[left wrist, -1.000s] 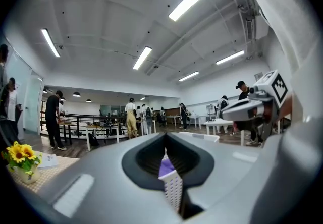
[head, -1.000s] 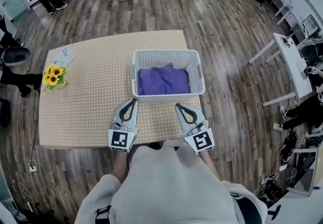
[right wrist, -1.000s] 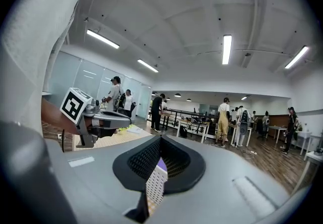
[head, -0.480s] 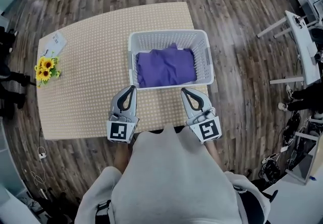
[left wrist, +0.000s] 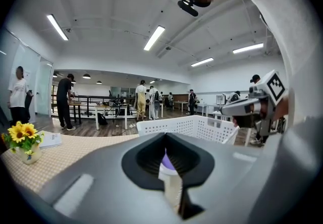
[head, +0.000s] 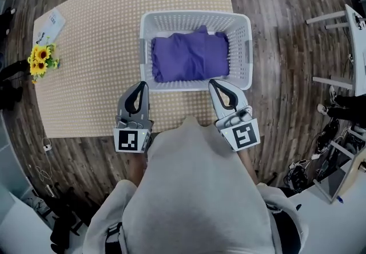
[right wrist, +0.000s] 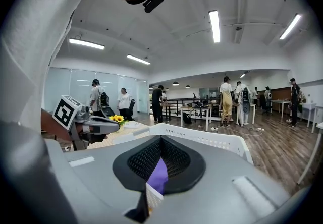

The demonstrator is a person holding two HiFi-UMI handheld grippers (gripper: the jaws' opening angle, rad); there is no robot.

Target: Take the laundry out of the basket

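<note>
A white perforated laundry basket (head: 247,47) stands on the table, with a folded purple cloth (head: 190,56) lying inside it. My left gripper (head: 139,85) is shut and empty, just short of the basket's near wall at its left corner. Shut and empty too, my right gripper (head: 215,83) has its tip at the near wall's right part. In the left gripper view the basket (left wrist: 199,126) lies ahead and purple cloth (left wrist: 167,159) shows through the jaws' gap. In the right gripper view the basket (right wrist: 212,141) and a strip of purple cloth (right wrist: 160,174) show the same way.
A beige dotted table (head: 97,47) holds a small pot of yellow flowers (head: 40,61) and a paper card (head: 50,20) at its far left. Wooden floor surrounds it, with white desks (head: 357,35) to the right. Several people stand far off in the room.
The head camera has moved forward over the table, so basket and table sit lower and larger in view. Both grippers stay shut, now nearer the basket's near wall.
</note>
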